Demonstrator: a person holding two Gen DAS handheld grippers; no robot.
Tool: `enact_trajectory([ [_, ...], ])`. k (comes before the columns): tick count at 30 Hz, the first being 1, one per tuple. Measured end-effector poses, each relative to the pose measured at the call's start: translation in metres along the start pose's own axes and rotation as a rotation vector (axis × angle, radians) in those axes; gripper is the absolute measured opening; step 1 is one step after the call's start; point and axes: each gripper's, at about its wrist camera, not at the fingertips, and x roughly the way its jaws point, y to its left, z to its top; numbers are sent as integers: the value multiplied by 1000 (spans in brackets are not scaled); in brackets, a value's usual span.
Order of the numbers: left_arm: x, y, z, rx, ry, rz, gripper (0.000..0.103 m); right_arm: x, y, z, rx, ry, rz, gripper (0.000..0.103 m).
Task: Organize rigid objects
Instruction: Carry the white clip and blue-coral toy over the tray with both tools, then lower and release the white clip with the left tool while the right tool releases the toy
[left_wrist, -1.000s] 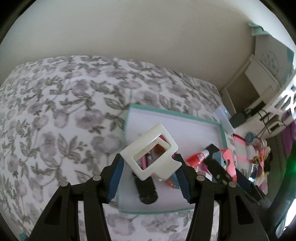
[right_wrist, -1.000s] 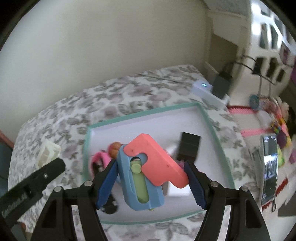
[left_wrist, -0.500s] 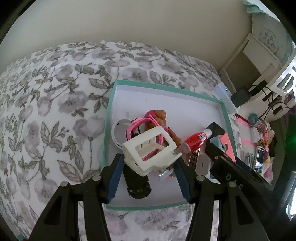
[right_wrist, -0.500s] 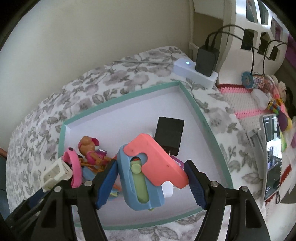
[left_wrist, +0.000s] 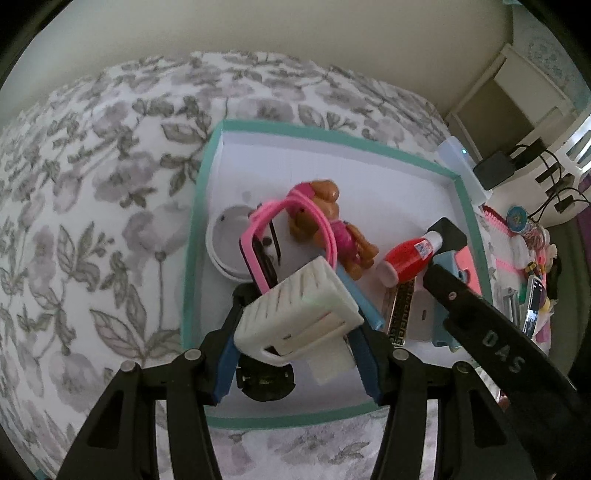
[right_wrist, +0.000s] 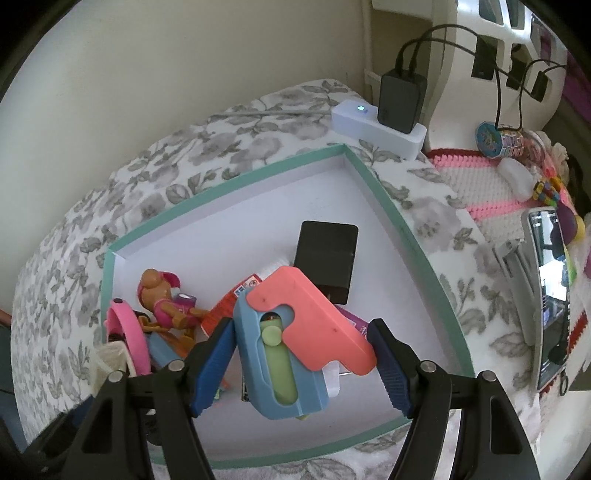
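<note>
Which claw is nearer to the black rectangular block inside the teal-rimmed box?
The right claw: it hangs just in front of the black rectangular block. The left claw is across the teal-rimmed box, near the pink watch.

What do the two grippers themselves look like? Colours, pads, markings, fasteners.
Both match: the left gripper and right gripper have matte black angular fingers with triangular cut-outs, ribbed dark blue pads on the inner faces, and round silver fasteners at the joints. The right gripper's finger, seen from the left wrist camera, carries embossed "DAS" lettering. No cables or sleeves visible.
</note>
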Motion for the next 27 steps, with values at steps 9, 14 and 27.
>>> enact_trajectory([
  [9,3,1,2,12,-14,6,57,1,7,-1,-26,-3,1,76],
  [14,1,1,2,11,-11,7,57,1,7,-2,-28,-4,-1,76],
  [27,-17,0,4,9,-49,16,64,-11,3,2,-11,-46,4,76],
])
